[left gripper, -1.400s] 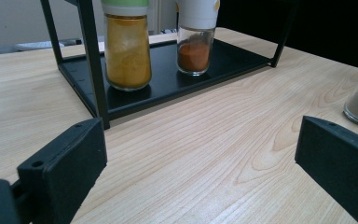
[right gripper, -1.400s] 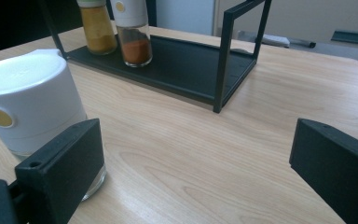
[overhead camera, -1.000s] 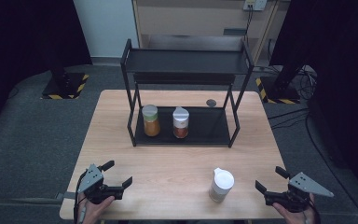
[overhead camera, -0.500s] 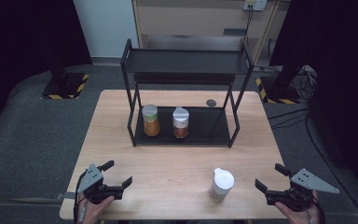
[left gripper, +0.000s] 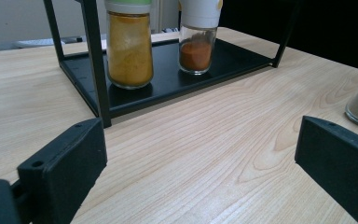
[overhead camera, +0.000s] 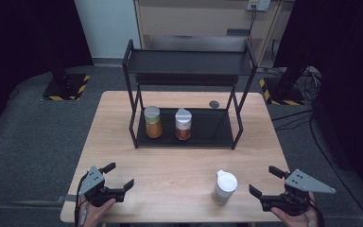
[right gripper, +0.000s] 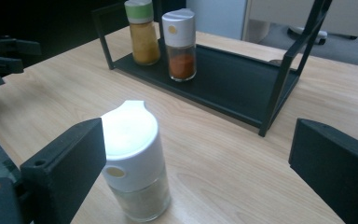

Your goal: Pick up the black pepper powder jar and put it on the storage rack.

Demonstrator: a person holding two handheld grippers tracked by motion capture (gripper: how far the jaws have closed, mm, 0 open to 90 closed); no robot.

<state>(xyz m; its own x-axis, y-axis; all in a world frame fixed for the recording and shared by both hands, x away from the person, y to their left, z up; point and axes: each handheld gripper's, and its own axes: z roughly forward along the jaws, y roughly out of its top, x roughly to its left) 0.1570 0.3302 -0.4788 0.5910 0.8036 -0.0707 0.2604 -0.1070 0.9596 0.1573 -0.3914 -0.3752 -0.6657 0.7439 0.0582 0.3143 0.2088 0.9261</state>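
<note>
A black two-tier rack (overhead camera: 217, 134) stands at the back of the wooden table (overhead camera: 123, 123). On its lower shelf are a green-lidded jar of yellow spice (overhead camera: 152, 122) (left gripper: 128, 44) (right gripper: 141, 32) and a white-capped jar of red spice (overhead camera: 183, 124) (left gripper: 196, 39) (right gripper: 181, 44). A third white-capped jar (overhead camera: 224, 187) (right gripper: 133, 161) stands alone near the front right. My right gripper (overhead camera: 266, 182) (right gripper: 200, 172) is open just right of it. My left gripper (overhead camera: 118, 176) (left gripper: 200, 163) is open at the front left, holding nothing.
A small dark round disc (overhead camera: 214, 104) lies on the table behind the rack. The rack's upper shelf (overhead camera: 189, 61) is bare. Black-and-yellow striped stand bases (overhead camera: 66, 87) sit on the grey floor beyond the table. A cabinet (overhead camera: 194, 19) stands at the back.
My right gripper has shifted slightly to the right and lower along the front edge. The left gripper and the jars have stayed put.
</note>
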